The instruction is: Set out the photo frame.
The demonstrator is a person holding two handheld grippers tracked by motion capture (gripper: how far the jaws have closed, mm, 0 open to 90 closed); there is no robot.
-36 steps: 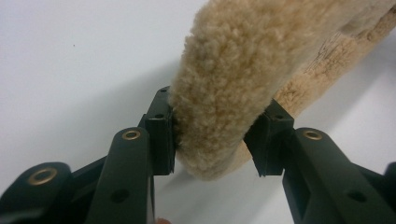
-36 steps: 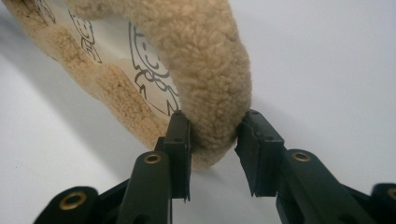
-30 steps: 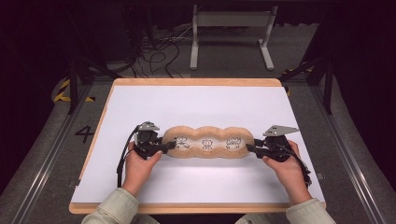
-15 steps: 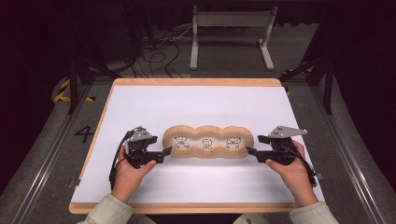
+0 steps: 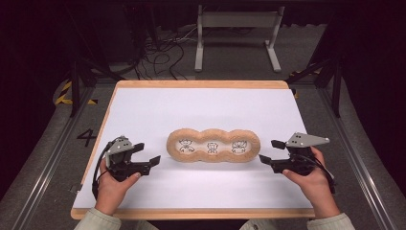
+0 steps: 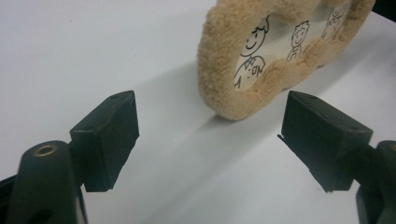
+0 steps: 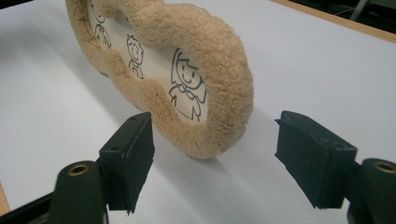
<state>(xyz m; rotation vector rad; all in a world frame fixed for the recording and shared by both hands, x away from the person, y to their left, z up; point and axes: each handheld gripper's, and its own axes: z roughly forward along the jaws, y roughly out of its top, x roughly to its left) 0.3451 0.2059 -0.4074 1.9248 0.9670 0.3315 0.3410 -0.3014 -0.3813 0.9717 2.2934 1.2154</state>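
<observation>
- the plush frame [image 5: 213, 145] lies flat on the white sheet [image 5: 158, 110] that covers the wooden board [image 5: 201, 84], a little toward the person from the sheet's middle, between the two tongs.
- the left gripper [image 5: 147, 157] sits just off the frame's left end, apart from it; in the left gripper view the frame's rounded end [image 6: 233, 60] shows beyond the jaws, past their tips and toward the right jaw, not between the pads.
- the right gripper [image 5: 272, 150] sits just off the frame's right end; in the right gripper view that end [image 7: 219, 70] reaches nearly to the line between the jaw tips, closer to the left jaw, and no pad presses on it.
- both tongs are released: their jaws have just been opening and now stand wide, with nothing gripped in either.
- count: one frame, made of three joined fuzzy tan rings; three windows in it, each with one line-drawn child figure, so three figures; two grippers, each in one hand; one white sheet on one board.
- the frame's long axis runs left to right across the table, roughly parallel to the board's near edge, one end toward each gripper.
- its face with the drawings points up, and the figures stand upright as seen from the person's side.
</observation>
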